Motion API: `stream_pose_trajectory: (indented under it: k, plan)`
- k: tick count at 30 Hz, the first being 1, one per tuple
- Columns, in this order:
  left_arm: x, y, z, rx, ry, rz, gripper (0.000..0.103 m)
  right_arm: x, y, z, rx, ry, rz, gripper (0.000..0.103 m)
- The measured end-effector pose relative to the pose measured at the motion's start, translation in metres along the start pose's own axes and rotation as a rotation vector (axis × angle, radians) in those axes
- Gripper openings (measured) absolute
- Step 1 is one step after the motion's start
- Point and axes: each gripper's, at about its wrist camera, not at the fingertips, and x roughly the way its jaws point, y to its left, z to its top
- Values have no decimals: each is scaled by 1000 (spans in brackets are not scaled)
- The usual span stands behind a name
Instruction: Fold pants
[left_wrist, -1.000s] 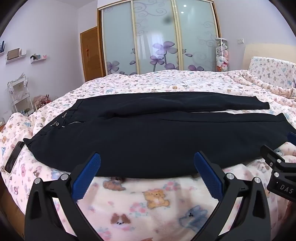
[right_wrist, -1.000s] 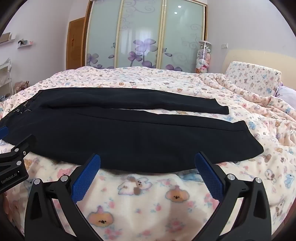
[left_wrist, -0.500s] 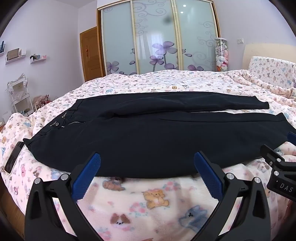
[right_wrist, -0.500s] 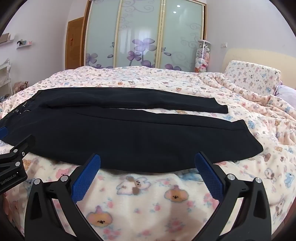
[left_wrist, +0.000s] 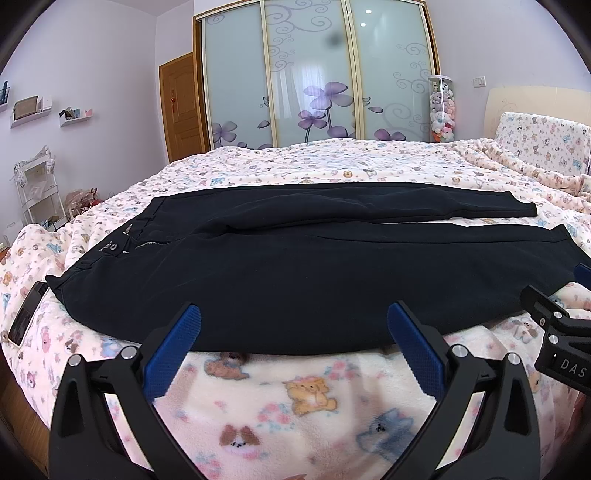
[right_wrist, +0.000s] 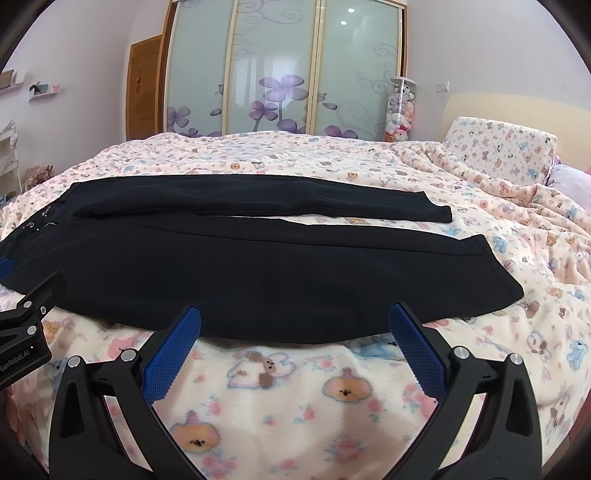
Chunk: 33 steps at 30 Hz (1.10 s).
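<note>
Covering the whole bed, a cartoon-print blanket is carrying the black pants, lying flat and lengthwise with both legs apart; no fold is showing yet. Left gripper and right gripper are hovering spread wide, gripping nothing.
</note>
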Motion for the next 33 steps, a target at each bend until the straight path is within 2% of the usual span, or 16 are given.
stream_pose_trajectory:
  k: [33]
  plan:
    - [1, 1, -1, -1, 1, -2, 101, 1, -5, 1, 6, 3, 2, 102]
